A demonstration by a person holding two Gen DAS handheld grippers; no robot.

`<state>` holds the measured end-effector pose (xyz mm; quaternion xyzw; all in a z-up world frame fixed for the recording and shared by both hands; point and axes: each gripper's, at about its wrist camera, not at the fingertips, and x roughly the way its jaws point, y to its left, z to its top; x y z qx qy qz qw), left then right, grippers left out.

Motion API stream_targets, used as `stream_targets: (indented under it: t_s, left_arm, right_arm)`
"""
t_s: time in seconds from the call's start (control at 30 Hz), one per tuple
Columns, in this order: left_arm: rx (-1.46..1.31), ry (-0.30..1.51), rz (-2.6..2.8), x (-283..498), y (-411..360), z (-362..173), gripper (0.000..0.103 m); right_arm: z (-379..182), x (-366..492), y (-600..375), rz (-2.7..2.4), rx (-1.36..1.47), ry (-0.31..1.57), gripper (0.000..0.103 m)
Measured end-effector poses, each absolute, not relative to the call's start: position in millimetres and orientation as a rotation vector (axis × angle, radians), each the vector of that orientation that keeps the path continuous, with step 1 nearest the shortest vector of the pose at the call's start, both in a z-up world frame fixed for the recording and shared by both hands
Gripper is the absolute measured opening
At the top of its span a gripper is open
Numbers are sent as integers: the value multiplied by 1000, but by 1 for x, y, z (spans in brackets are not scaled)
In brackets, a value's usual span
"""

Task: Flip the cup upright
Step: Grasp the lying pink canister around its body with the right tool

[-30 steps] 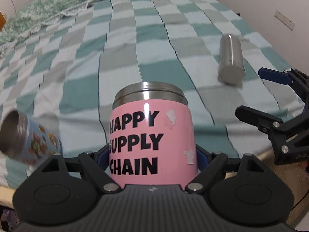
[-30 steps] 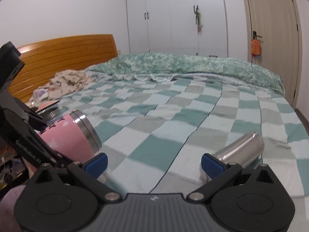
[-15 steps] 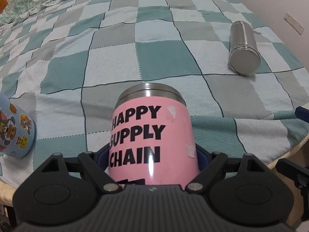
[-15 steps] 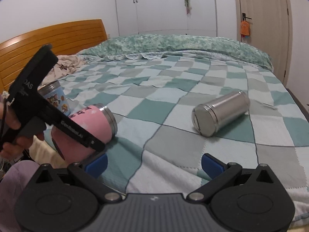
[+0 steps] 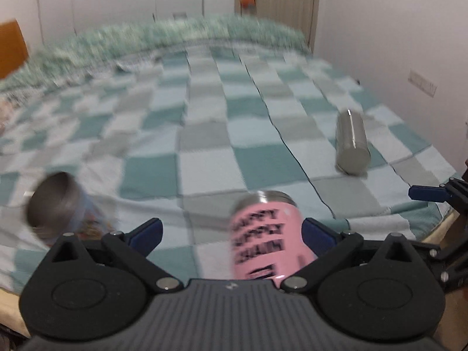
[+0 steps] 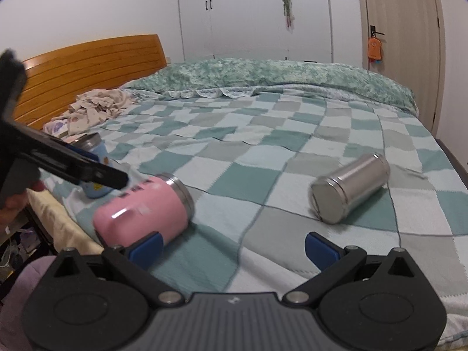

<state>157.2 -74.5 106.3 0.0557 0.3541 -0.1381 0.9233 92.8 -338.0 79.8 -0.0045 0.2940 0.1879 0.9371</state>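
Note:
The pink cup (image 6: pixel 143 207) with black lettering lies on its side near the bed's near edge, steel rim pointing away. In the blurred left wrist view the pink cup (image 5: pixel 263 237) sits between the open jaws of my left gripper (image 5: pixel 231 231), close to the right finger (image 5: pixel 318 235), apart from the left one. In the right wrist view the left gripper (image 6: pixel 73 163) hovers above the cup. My right gripper (image 6: pixel 231 248) is open and empty, low over the blanket. A steel cup (image 6: pixel 351 188) lies on its side to the right.
A blue cartoon cup (image 6: pixel 95 162) stands near the left bed edge; in the left wrist view the blue cup (image 5: pixel 55 201) is blurred. The checked blanket (image 6: pixel 263 152) covers the bed. Crumpled cloth (image 6: pixel 96 109) lies by the wooden headboard (image 6: pixel 87 67). The right gripper (image 5: pixel 438 196) shows at right.
My left gripper has opened and let go of the pink cup, which now lies on its side on the bed. The left gripper has lifted and tilted up. The right gripper moved slightly closer.

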Motion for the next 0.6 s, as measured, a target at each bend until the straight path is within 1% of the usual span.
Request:
stream_targets:
  t_s: [0.1, 0.23, 0.43, 0.6]
  left_arm:
    - [99, 676, -280, 142, -48, 107, 103]
    - [71, 678, -254, 133, -16, 95, 103]
    - [16, 679, -209, 127, 34, 75, 103]
    - [7, 690, -210, 134, 55, 62, 103]
  right_arm:
    - [86, 95, -320, 395, -19, 598, 103]
    - [89, 101, -293, 403, -7, 613, 103]
    - [85, 120, -253, 403, 32, 685, 103]
    - [81, 138, -228, 384, 61, 761, 103]
